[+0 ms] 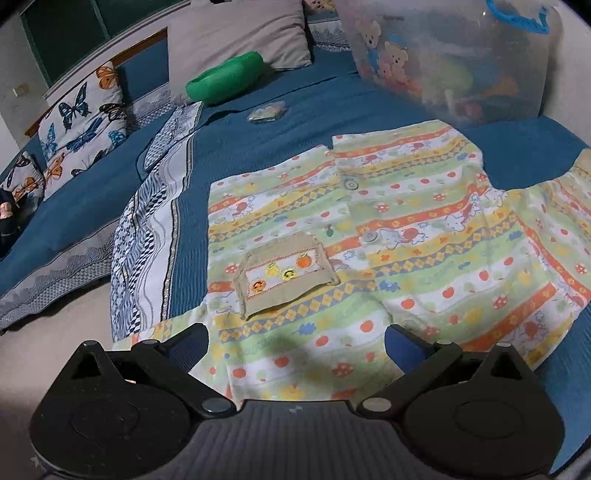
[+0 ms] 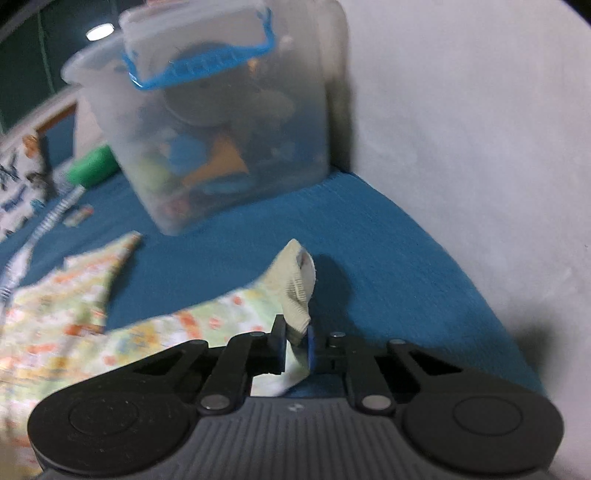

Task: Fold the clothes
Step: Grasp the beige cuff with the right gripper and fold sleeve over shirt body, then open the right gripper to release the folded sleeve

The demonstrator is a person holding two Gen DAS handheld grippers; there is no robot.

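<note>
- Left wrist view: a child's printed shirt (image 1: 369, 236) lies spread front-up on the blue bedspread (image 1: 303, 110), button placket running away from the camera, its tan pocket (image 1: 284, 275) facing up. The near hem sits at the bed's near edge, just under the left gripper (image 1: 295, 339), whose tongs stand wide apart with nothing between them. It hovers low over the hem, probably placed to pin or pick that edge.
- Same view: a clear storage box (image 1: 454, 59) of toys stands at the far right corner of the bed, with a green object (image 1: 225, 79) and a grey pillow (image 1: 240, 33) along the far edge, all clear of the shirt.
- Right wrist view: the right gripper (image 2: 297, 345) has its tongs clamped on the ribbed sleeve cuff (image 2: 295, 284), lifting it off the bedspread near the wall-side edge. I judge the sleeve is held this way to swing it inward over the body.
</note>
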